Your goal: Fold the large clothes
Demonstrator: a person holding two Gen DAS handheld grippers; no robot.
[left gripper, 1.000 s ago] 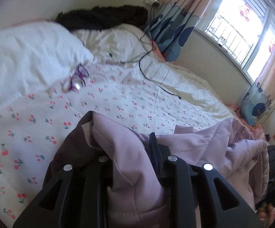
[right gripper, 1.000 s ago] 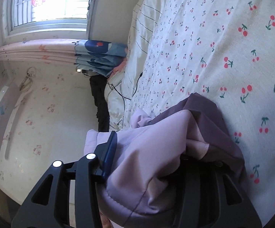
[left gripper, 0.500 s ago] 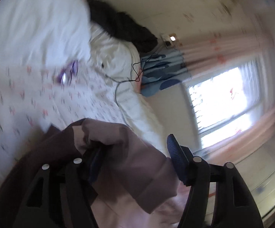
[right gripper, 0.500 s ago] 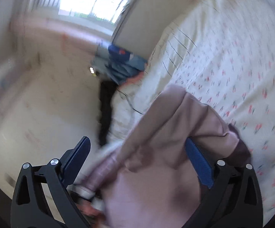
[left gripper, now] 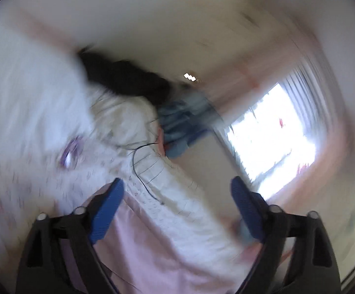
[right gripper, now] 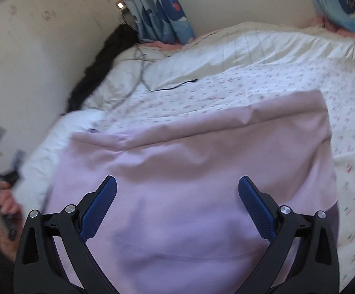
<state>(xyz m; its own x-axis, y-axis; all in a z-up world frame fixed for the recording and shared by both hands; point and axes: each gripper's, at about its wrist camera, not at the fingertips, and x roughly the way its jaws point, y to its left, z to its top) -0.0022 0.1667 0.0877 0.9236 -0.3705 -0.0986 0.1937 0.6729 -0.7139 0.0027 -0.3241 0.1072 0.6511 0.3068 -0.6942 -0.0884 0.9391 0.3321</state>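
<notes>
Right hand-held gripper (right gripper: 177, 196) above lilac garment (right gripper: 189, 171)

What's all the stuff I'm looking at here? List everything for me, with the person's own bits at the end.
Garment: one, lilac, spread flat on the bed below the right tongs.
Bed sheet: one, white with small red print, under the garment.
Cable: one, black, lying on the sheet beyond the garment.
Dark clothing: one pile, black, along the wall.
Curtains: blue patterned, at the bed's far corners.
Window: one, bright, beyond the bed.
Purple object: one, too blurred to identify.
Left tongs: open, empty.
Right tongs: open, empty.
Hand: one, holding the left tongs.
</notes>
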